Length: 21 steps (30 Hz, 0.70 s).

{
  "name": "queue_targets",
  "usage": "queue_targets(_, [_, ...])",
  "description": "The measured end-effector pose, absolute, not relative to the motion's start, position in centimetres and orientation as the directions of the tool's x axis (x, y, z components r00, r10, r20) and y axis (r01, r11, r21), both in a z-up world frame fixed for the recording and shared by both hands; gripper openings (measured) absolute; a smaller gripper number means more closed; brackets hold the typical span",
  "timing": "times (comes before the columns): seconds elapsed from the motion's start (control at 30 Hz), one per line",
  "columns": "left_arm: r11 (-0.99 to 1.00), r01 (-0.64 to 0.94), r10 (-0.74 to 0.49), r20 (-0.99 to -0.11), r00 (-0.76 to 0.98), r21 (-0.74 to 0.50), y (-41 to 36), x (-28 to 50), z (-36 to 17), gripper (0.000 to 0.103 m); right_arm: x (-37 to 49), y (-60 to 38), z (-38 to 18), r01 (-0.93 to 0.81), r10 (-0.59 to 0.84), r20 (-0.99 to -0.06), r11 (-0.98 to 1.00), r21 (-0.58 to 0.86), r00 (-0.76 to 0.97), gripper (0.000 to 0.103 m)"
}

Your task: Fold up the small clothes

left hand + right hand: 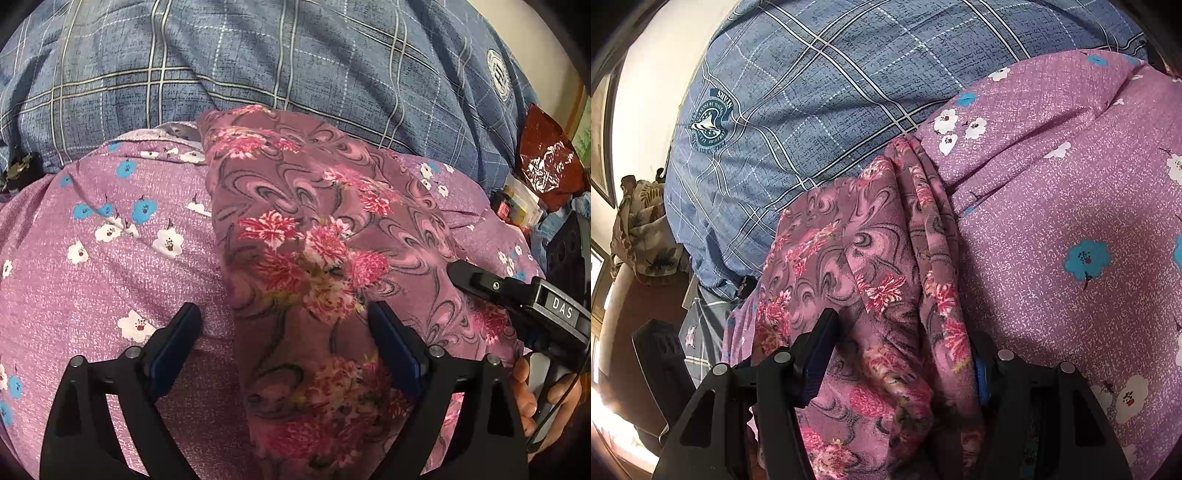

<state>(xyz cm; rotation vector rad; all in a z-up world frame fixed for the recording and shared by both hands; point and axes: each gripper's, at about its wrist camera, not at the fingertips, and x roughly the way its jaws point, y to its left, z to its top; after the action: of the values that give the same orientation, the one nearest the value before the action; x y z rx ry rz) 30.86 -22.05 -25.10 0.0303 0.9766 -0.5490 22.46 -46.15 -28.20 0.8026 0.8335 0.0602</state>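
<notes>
A mauve garment with pink flowers and dark swirls (314,236) lies folded in a long strip on a purple cloth with white and blue flowers (92,258). My left gripper (284,314) is open, its fingers straddling the strip's near end. My right gripper (454,269) comes in from the right, its tip resting on the strip's right edge. In the right wrist view the garment (871,280) bunches between the wide-apart fingers of the right gripper (905,343); the right finger is largely hidden by cloth.
A blue plaid cover (258,62) with a round logo (500,75) lies behind the purple cloth. A red crinkled bag (546,162) and small boxes sit at far right. A floral cloth (642,229) hangs at left in the right wrist view.
</notes>
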Motion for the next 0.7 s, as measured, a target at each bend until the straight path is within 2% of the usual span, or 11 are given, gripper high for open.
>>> queue_targets(0.33, [0.867,0.459,-0.419,-0.786,0.455,-0.196,-22.37,30.58,-25.08,0.096,22.43,-46.07,-28.18,0.252,0.345,-0.637,0.711,0.657,0.689,0.063])
queue_targets(0.7, [0.854,0.486,-0.431,-0.773,0.465,-0.184,-22.70,30.21,-24.70,0.084,22.51,-45.75,-27.96,0.247,0.334,-0.645,0.728,0.640,0.688,0.058])
